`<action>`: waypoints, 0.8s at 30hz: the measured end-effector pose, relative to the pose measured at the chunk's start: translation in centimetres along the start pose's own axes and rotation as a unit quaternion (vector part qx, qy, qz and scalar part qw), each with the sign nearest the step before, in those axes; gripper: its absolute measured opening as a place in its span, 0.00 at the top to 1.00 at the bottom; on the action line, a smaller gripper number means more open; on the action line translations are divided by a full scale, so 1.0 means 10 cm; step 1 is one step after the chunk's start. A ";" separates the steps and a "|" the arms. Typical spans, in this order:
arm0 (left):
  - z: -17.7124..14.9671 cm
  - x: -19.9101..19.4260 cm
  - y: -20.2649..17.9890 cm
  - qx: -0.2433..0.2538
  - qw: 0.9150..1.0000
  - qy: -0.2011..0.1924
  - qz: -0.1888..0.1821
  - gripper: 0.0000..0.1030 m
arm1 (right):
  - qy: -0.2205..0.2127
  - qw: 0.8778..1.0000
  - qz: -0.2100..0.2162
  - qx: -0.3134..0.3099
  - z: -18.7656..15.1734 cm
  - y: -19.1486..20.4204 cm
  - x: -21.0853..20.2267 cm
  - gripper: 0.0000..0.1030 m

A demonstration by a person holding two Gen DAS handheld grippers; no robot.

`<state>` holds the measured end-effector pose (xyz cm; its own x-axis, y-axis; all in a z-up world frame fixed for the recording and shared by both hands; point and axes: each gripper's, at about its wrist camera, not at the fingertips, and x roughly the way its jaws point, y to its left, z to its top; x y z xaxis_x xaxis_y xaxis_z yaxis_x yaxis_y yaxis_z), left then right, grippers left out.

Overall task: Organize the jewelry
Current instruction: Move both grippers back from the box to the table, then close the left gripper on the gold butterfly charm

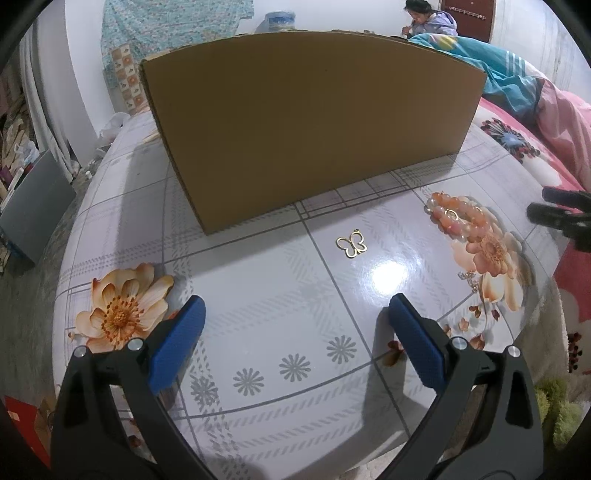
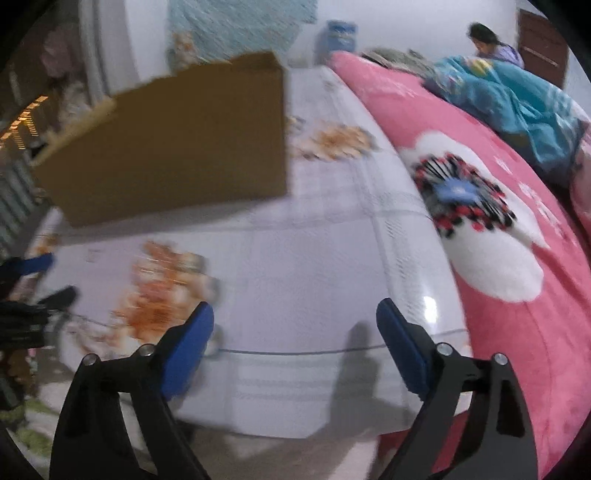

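Note:
In the left wrist view a gold butterfly pendant (image 1: 351,244) lies on the floral table cover, ahead of my open, empty left gripper (image 1: 295,306). A pink-orange bead bracelet (image 1: 458,218) lies to its right, and a small silver piece (image 1: 469,277) lies nearer, on the printed flower. A brown cardboard box (image 1: 310,122) stands behind them. My right gripper (image 2: 295,314) is open and empty above the table's right part; its view is blurred. The box (image 2: 177,144) shows at its upper left, and the orange smear (image 2: 162,280) left of its fingers is too blurred to identify.
The table (image 1: 288,314) has a glossy white cover with printed flowers. A pink bed cover (image 2: 498,236) with a teal blanket (image 2: 517,103) borders the table on the right. A person (image 1: 430,18) sits far behind. The right gripper's tips (image 1: 561,214) show at the left view's right edge.

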<state>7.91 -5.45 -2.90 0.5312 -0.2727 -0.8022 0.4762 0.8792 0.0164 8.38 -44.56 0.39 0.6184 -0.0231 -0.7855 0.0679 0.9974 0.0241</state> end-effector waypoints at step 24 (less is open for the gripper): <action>0.24 -0.03 -0.33 0.082 0.996 -0.020 -0.034 0.69 | -0.010 0.979 0.168 -0.118 -0.28 1.04 -0.03 0.53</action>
<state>7.82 -9.18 -1.29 0.5205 -0.3474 -0.7799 0.6176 0.7840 0.0629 6.70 -34.04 -0.85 0.5892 0.3102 -0.7461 -0.3240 0.9366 0.1335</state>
